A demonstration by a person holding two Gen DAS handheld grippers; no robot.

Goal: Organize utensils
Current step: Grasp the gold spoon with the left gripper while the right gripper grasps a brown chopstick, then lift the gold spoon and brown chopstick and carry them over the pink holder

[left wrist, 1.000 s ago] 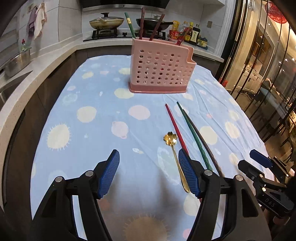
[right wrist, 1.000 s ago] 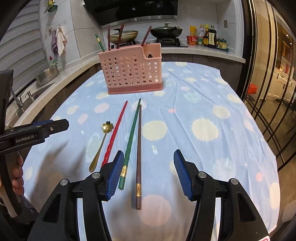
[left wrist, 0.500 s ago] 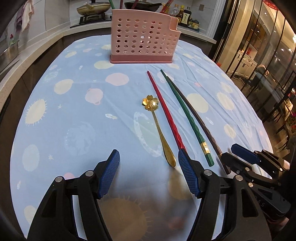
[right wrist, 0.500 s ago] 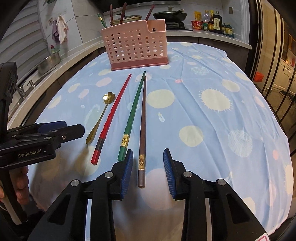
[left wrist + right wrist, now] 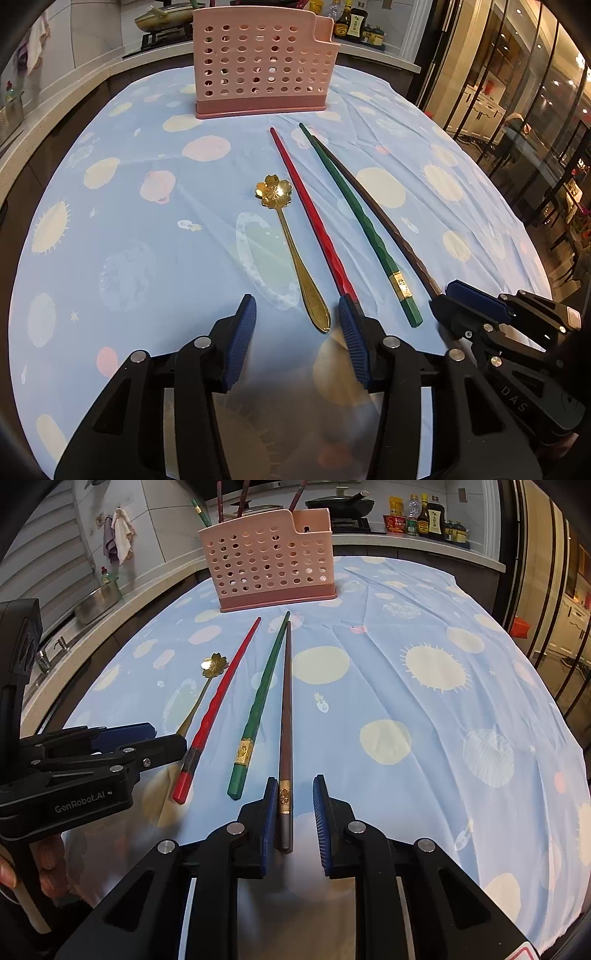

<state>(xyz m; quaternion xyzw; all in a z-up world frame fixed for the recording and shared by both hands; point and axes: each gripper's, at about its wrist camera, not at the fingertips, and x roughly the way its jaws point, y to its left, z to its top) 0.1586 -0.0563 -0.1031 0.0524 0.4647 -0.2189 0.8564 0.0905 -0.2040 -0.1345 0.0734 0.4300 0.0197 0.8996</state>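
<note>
A perforated utensil holder (image 5: 260, 62) stands at the far end of the tablecloth (image 5: 129, 229), with several chopsticks (image 5: 240, 496) upright in it. Nearer, lying side by side from left to right, are a flower-bowled spoon (image 5: 291, 251) and three loose chopsticks (image 5: 258, 705), their tips toward the holder. Behind the table, a counter (image 5: 413, 541) carries pans and sauce bottles (image 5: 430, 515).

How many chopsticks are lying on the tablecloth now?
3. The red chopstick lies beside the gold spoon, the green chopstick in the middle, the brown chopstick between the right claw's fingers.
</note>
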